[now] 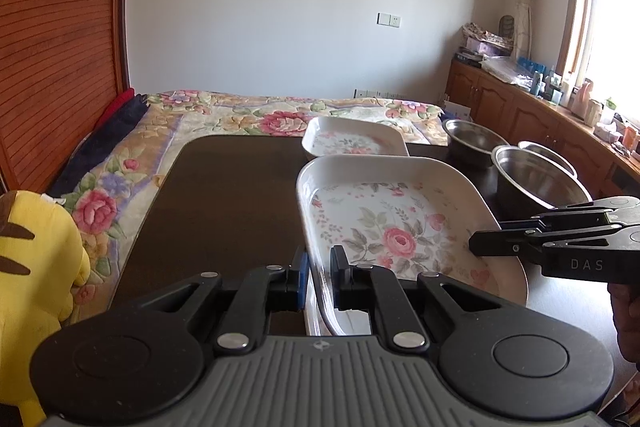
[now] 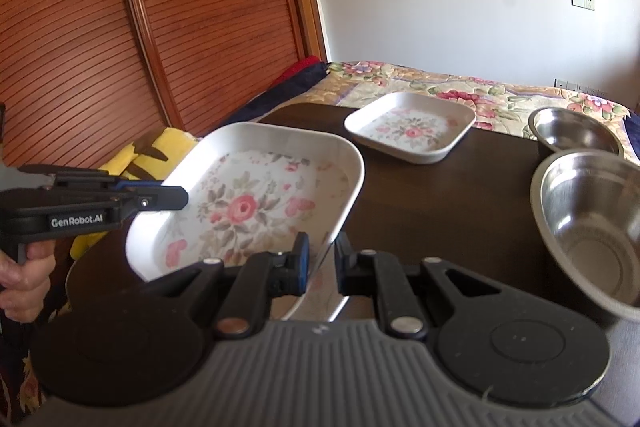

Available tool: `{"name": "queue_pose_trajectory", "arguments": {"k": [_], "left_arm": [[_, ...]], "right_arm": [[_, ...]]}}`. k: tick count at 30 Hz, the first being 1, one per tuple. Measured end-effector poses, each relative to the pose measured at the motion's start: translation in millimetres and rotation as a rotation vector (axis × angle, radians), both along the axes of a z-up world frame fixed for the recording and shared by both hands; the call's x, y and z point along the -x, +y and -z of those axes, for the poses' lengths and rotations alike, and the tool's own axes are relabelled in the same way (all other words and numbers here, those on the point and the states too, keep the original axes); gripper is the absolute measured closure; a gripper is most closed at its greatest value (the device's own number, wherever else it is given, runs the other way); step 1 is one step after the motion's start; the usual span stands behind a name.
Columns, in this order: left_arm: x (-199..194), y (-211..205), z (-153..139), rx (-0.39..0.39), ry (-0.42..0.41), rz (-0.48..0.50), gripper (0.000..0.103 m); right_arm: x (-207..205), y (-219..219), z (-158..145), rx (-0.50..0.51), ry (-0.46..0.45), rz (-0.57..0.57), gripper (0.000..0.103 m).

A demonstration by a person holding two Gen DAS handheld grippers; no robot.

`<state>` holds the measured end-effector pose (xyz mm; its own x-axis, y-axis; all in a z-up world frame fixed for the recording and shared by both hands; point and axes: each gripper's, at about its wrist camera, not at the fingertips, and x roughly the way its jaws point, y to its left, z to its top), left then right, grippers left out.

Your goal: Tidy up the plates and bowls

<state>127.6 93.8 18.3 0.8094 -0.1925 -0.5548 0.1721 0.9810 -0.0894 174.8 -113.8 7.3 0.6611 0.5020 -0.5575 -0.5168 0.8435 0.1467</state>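
The dark table [image 1: 224, 195] is the landmark here: it stands against the floral bedspread [image 1: 224, 115], with a slatted wooden wardrobe door [image 2: 120, 27] beyond its left side and a yellow plush toy [image 1: 36, 267] just off its left edge.

Over the near part of the table, the large floral dish [image 2: 256, 195] is held up off the surface and tilted. The left gripper [image 1: 319, 279] has its jaws clamped on the dish's near-left rim; the right gripper [image 2: 322, 267] is pinched on the opposite rim. In the left wrist view a second white rim seems to lie right under the held dish, though this is hard to tell.

The small floral dish [image 2: 412, 131] sits at the table's far middle. Two steel bowls lie on the table's right side, a large steel bowl [image 2: 592, 223] nearer and a small steel bowl [image 2: 576, 135] behind it; a third metal rim shows behind them in the left wrist view.

The step in hand looks like carrying the big dish to where it will be stacked. Both grips should stay firm and level out together, since a thin rim hold on a tilted dish may slip. The large bowl sits close to the right gripper and could be knocked on a rightward swing.
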Motion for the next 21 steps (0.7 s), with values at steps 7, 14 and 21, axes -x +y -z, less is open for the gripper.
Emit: {"name": "queue_pose_trajectory", "arguments": {"k": [7, 14, 21], "left_arm": [[6.8, -2.6, 14.5, 0.005, 0.037, 0.002, 0.091], [8.8, 0.1, 20.7, 0.014, 0.055, 0.003, 0.091], [10.9, -1.2, 25.8, 0.014, 0.069, -0.002, 0.091]], "right_arm": [[11.4, -3.1, 8.5, 0.009, 0.016, 0.001, 0.087], [19.3, -4.7, 12.7, 0.006, 0.026, -0.003, 0.087], [23.8, -2.7, 14.6, 0.02, 0.024, -0.006, 0.087]]}}
